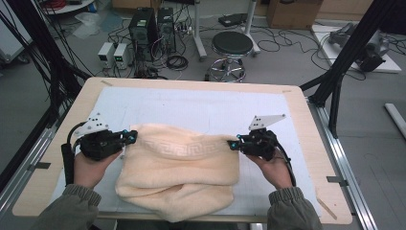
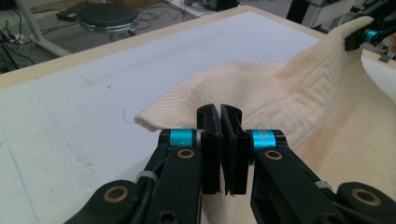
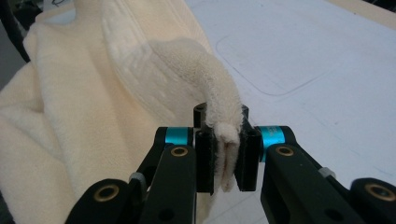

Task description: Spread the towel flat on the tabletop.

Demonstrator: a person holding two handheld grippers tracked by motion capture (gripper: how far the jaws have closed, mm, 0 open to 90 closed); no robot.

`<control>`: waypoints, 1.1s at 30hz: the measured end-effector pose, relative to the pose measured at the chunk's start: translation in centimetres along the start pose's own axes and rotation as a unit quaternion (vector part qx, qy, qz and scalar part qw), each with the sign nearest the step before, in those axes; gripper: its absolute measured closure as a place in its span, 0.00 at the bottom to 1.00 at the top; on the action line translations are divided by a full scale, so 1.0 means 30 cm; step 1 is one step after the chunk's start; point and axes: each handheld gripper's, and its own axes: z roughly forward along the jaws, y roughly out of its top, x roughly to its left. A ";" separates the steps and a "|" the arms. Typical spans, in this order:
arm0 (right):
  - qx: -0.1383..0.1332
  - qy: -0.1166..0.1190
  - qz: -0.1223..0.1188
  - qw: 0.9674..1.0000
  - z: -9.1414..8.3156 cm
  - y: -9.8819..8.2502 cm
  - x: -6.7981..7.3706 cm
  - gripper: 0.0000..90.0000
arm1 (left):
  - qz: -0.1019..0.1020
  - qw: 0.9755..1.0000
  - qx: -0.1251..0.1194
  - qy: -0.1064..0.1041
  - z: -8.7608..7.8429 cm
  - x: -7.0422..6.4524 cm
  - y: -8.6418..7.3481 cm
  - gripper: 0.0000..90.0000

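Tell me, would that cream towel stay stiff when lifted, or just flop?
Probably flop: the towel sags between the left gripper and right gripper, and its pinched corner bends limply. Its fuzzy pile likely resists slipping. It looks thick, so perhaps fairly heavy.

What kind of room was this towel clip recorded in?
Most likely a lab or workshop set up for recording: computer towers and tangled cables on the floor, a black frame post beside the table, and a stool.
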 end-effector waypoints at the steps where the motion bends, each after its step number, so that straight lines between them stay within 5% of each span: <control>1: -0.002 0.002 0.000 1.000 0.005 -0.011 0.007 0.90 | 0.001 1.000 0.002 0.000 0.001 -0.005 -0.011 0.96; 9: 0.019 0.017 0.009 1.000 0.063 -0.116 0.031 0.86 | -0.010 1.000 0.012 -0.007 0.017 -0.017 -0.083 0.96; 12: 0.033 0.014 0.016 0.999 0.085 -0.132 0.026 0.73 | -0.009 1.000 0.018 -0.013 0.041 -0.022 -0.091 0.96; 17: 0.034 0.004 0.014 0.999 0.109 -0.122 -0.012 0.62 | -0.004 1.000 0.024 -0.019 0.073 -0.029 -0.076 0.96; 33: 0.022 -0.001 0.017 1.000 0.115 -0.055 -0.060 0.65 | 0.000 0.999 0.025 -0.024 0.094 -0.038 -0.068 0.96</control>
